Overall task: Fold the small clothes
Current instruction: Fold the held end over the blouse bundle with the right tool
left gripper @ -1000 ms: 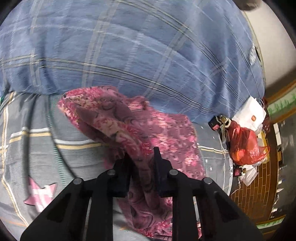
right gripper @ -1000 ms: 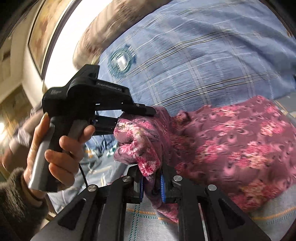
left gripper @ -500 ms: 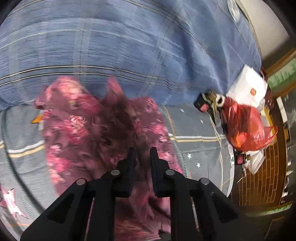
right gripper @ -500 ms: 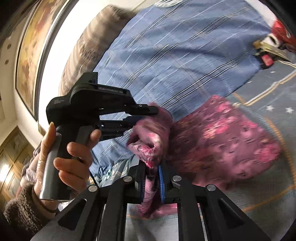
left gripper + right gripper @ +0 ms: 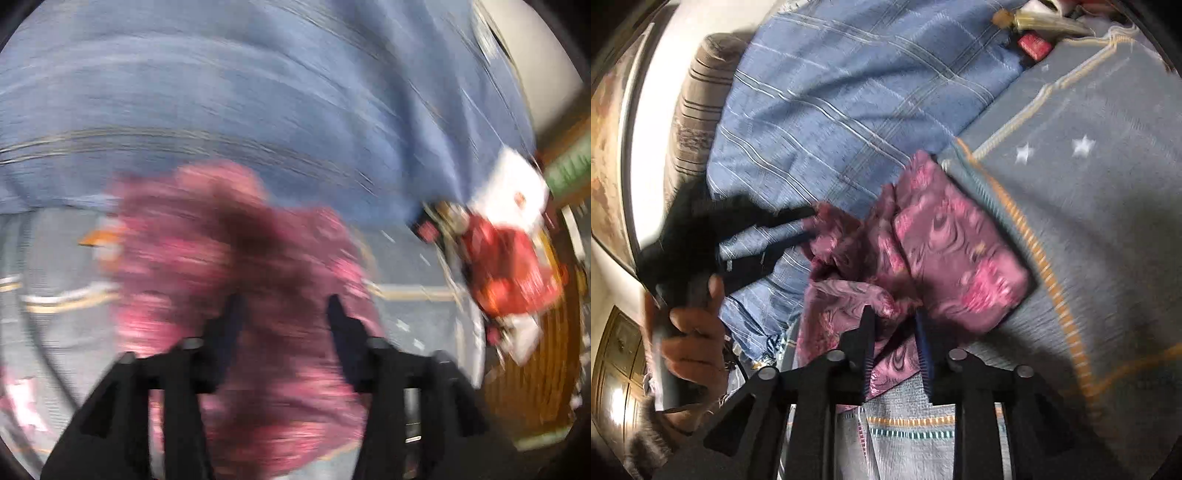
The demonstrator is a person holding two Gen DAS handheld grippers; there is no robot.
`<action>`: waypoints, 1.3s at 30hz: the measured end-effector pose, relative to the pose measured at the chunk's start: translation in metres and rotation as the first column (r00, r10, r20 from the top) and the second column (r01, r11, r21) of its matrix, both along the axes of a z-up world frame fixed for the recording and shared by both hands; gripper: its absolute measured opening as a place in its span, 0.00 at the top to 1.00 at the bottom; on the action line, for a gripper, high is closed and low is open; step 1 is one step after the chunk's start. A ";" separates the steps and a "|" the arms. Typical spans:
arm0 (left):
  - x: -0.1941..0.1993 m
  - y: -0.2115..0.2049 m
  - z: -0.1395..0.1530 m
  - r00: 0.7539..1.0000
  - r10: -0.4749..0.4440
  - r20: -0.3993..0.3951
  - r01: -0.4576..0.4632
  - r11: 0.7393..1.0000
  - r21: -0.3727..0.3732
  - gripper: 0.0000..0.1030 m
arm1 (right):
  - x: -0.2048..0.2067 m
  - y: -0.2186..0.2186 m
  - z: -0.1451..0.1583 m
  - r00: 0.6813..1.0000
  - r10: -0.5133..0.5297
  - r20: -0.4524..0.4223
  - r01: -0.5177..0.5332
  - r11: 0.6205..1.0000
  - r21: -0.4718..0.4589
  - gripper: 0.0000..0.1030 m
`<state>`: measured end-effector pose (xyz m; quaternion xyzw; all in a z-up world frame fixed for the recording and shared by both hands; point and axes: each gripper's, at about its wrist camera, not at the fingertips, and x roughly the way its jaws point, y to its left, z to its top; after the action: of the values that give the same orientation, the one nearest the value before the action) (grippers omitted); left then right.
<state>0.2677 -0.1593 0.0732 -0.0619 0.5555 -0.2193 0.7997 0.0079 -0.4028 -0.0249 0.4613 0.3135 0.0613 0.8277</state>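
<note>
A small pink-and-maroon floral garment (image 5: 945, 243) lies bunched on the grey bedsheet (image 5: 1108, 221), against the blue plaid quilt (image 5: 849, 92). In the blurred left wrist view the garment (image 5: 229, 258) fills the middle, and my left gripper (image 5: 284, 310) stands open just above it, with nothing between its fingers. My right gripper (image 5: 894, 321) is open too, its fingers standing over the garment's near edge. The left gripper also shows in the right wrist view (image 5: 809, 221), held in a hand, its tips at the garment's far-left edge.
A red plastic bag (image 5: 509, 266) and a white bag (image 5: 509, 188) lie by the bed's right edge, above a wooden floor. A striped brown pillow (image 5: 698, 110) lies beyond the quilt. A small red box (image 5: 1034, 46) sits at the quilt's far end.
Both grippers have opened and let go of the garment, which has dropped in a heap on the sheet. Both cameras swung; the left view is now blurred by motion.
</note>
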 end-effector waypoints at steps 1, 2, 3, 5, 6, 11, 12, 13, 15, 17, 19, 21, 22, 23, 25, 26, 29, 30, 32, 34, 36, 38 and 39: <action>0.001 0.015 0.000 0.999 0.032 0.017 -0.032 0.999 0.015 0.49 | -0.004 -0.008 0.009 0.999 -0.037 0.018 0.038 0.999 -0.032 0.74; 0.004 0.034 -0.005 0.997 0.074 0.019 -0.075 0.996 0.037 0.49 | -0.004 -0.014 0.018 0.997 -0.067 0.042 0.069 0.996 -0.055 0.71; 0.006 0.043 -0.011 0.995 0.100 0.004 -0.100 0.994 0.041 0.49 | 0.000 -0.021 0.026 0.995 -0.081 0.063 0.085 0.994 -0.066 0.60; 0.010 0.061 -0.035 0.986 0.136 -0.094 -0.136 0.991 0.005 0.49 | 0.031 -0.029 0.036 0.998 -0.028 0.064 0.033 0.996 -0.078 0.36; 0.010 0.065 -0.044 0.982 0.139 -0.125 -0.141 0.990 -0.009 0.49 | 0.050 -0.028 0.037 0.999 0.021 0.044 -0.018 0.997 -0.074 0.34; 0.002 0.068 -0.069 0.979 0.120 -0.163 -0.126 0.992 -0.025 0.49 | 0.136 -0.007 0.005 0.974 0.205 -0.101 -0.210 0.977 -0.038 0.34; 0.000 0.067 -0.069 0.980 0.114 -0.160 -0.120 0.992 -0.031 0.49 | 0.145 -0.002 -0.001 0.967 0.222 -0.122 -0.229 0.972 -0.044 0.34; 0.000 0.068 -0.069 0.982 0.107 -0.157 -0.114 0.993 -0.035 0.49 | 0.151 0.004 -0.004 0.962 0.238 -0.133 -0.247 0.968 -0.051 0.34; 0.001 0.066 -0.068 0.983 0.097 -0.155 -0.105 0.994 -0.042 0.49 | 0.158 0.012 -0.002 0.951 0.303 -0.062 -0.304 0.952 -0.016 0.34; 0.000 0.069 -0.068 0.983 0.097 -0.154 -0.106 0.993 -0.047 0.49 | 0.162 0.028 0.001 0.917 0.399 -0.010 -0.399 0.916 0.048 0.34; -0.002 0.070 -0.069 0.983 0.102 -0.152 -0.110 0.993 -0.047 0.49 | 0.165 0.046 0.010 0.902 0.427 -0.070 -0.432 0.897 -0.099 0.51; -0.006 0.070 -0.067 0.981 0.104 -0.162 -0.115 0.992 -0.055 0.49 | 0.167 0.068 0.016 0.887 0.426 -0.178 -0.462 0.834 -0.302 0.88; -0.009 0.072 -0.065 0.981 0.102 -0.164 -0.114 0.991 -0.065 0.49 | 0.165 0.072 0.018 0.884 0.430 -0.183 -0.467 0.819 -0.333 0.89; -0.012 0.072 -0.062 0.983 0.095 -0.159 -0.108 0.991 -0.077 0.49 | 0.157 0.070 0.028 0.897 0.424 -0.126 -0.441 0.831 -0.340 0.89; -0.021 0.072 -0.052 0.988 0.074 -0.136 -0.087 0.992 -0.087 0.49 | 0.140 0.057 0.046 0.918 0.395 -0.014 -0.380 0.873 -0.305 0.90; -0.025 0.069 -0.049 0.990 0.066 -0.126 -0.076 0.994 -0.076 0.49 | 0.132 0.051 0.053 0.927 0.375 0.025 -0.352 0.890 -0.290 0.90; -0.037 0.054 -0.046 0.996 0.031 -0.089 -0.033 0.999 -0.022 0.47 | 0.119 0.029 0.059 0.952 0.298 0.067 -0.271 0.926 -0.263 0.91; -0.038 0.049 -0.048 0.996 0.022 -0.087 -0.023 1.000 -0.010 0.46 | 0.116 0.024 0.055 0.960 0.274 0.061 -0.250 0.933 -0.257 0.92; -0.043 0.040 -0.058 0.995 0.004 -0.099 -0.001 1.000 0.023 0.42 | 0.114 0.006 0.039 0.976 0.216 0.018 -0.205 0.950 -0.236 0.92; -0.046 0.034 -0.070 0.991 -0.009 -0.130 0.015 0.999 0.042 0.41 | 0.114 -0.009 0.013 0.983 0.165 -0.075 -0.178 0.955 -0.238 0.92; -0.047 0.035 -0.071 0.992 -0.010 -0.127 0.015 0.999 0.036 0.41 | 0.114 -0.021 -0.013 0.972 0.144 -0.183 -0.183 0.958 -0.221 0.92; -0.046 0.037 -0.065 0.994 -0.007 -0.112 0.012 0.999 0.039 0.42 | 0.114 -0.026 -0.017 0.969 0.146 -0.198 -0.184 0.965 -0.188 0.85; -0.046 0.036 -0.063 0.995 -0.002 -0.103 0.007 0.999 0.049 0.42 | 0.112 -0.029 -0.008 0.979 0.118 -0.168 -0.149 0.971 -0.188 0.84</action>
<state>0.2221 -0.1230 0.0103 -0.0522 0.6013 -0.2041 0.7708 0.1202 -0.4322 -0.0329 0.3571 0.4122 0.0491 0.8368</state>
